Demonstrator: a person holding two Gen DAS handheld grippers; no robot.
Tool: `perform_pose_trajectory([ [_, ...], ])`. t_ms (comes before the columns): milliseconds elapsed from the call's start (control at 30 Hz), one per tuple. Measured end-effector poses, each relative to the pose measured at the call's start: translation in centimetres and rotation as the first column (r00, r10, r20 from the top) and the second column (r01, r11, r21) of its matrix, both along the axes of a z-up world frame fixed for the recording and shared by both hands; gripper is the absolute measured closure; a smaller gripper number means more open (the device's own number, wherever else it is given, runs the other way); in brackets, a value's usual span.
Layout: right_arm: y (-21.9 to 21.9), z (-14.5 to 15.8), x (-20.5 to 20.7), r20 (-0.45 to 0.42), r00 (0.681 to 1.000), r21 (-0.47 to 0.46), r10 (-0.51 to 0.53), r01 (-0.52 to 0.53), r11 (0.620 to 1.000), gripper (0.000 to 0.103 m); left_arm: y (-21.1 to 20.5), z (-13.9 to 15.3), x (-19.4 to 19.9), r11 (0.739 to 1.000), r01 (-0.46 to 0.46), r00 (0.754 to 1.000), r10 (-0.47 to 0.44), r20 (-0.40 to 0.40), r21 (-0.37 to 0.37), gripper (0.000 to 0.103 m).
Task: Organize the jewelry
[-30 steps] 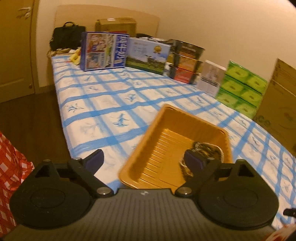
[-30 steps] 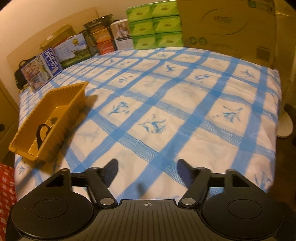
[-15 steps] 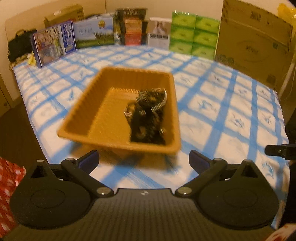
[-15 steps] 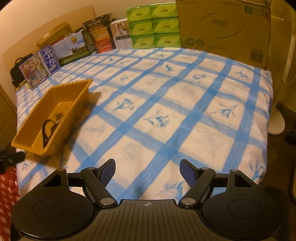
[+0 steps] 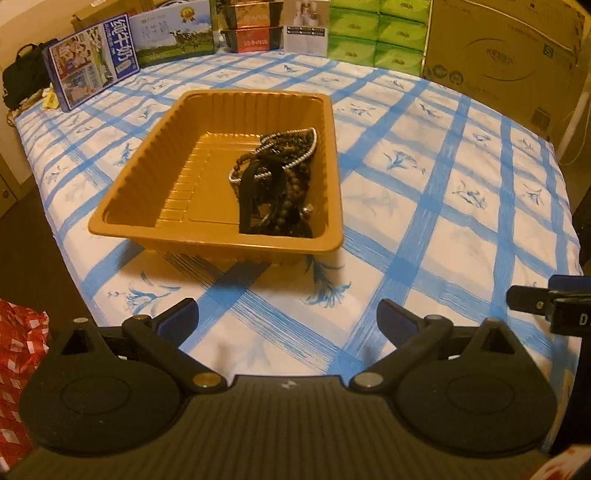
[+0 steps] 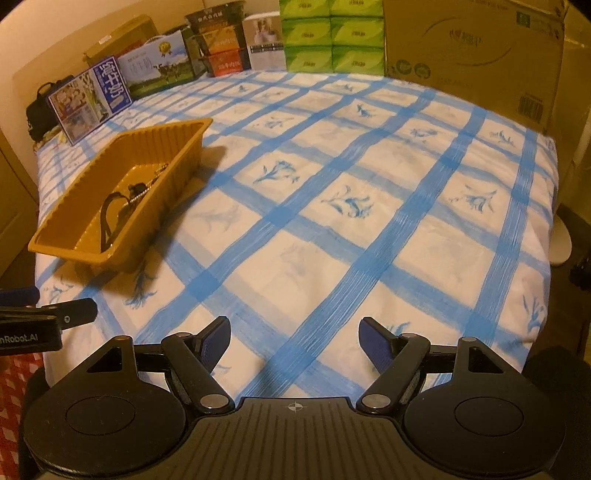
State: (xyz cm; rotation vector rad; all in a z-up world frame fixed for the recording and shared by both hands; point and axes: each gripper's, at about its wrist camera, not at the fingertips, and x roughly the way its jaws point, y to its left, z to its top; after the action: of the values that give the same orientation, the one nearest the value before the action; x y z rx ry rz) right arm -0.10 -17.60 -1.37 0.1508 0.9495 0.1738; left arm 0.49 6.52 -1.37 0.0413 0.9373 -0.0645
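Note:
A gold plastic tray (image 5: 147,155) (image 6: 173,158) sits on the blue-checked sheet near the bed's left front corner. In its right half lies a tangle of jewelry (image 5: 275,181) (image 6: 125,206): dark bead strings, a silver chain and a black strap. My left gripper (image 5: 288,319) hangs open over the sheet just in front of the tray, with nothing between its fingers. My right gripper (image 6: 295,338) is open and empty too, over the bed's front edge, right of the tray. Each gripper's fingertip shows at the edge of the other's view.
Boxes line the far side of the bed (image 6: 369,240): milk cartons (image 5: 92,66), stacked snack boxes (image 5: 251,26), green tissue packs (image 5: 376,29) and a large cardboard box (image 5: 498,62). A black bag (image 5: 22,74) sits at the far left. A red patterned bag (image 5: 18,350) stands on the floor left.
The left gripper pulled back out of the tray, swung right and rolled, leaving the jewelry in the tray; its jaws widened a little. The right gripper drifted back slightly.

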Motion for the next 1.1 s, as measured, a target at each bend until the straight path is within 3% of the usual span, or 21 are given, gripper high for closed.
perform_pose_trajectory([
  [467, 0.4, -0.4, -0.8, -0.038, 0.999, -0.007, -0.017, 0.017, 1.0, 0.027, -1.0, -0.5, -0.1, 1.0, 0.022, 1.0, -0.022, -0.017, -0.013, 0.001],
  [1100, 0.9, 0.0, -1.0, -0.024, 1.0, -0.019, -0.006, 0.006, 1.0, 0.027, -1.3, -0.6, -0.3, 1.0, 0.024, 1.0, -0.024, 0.0, 0.003, 0.001],
])
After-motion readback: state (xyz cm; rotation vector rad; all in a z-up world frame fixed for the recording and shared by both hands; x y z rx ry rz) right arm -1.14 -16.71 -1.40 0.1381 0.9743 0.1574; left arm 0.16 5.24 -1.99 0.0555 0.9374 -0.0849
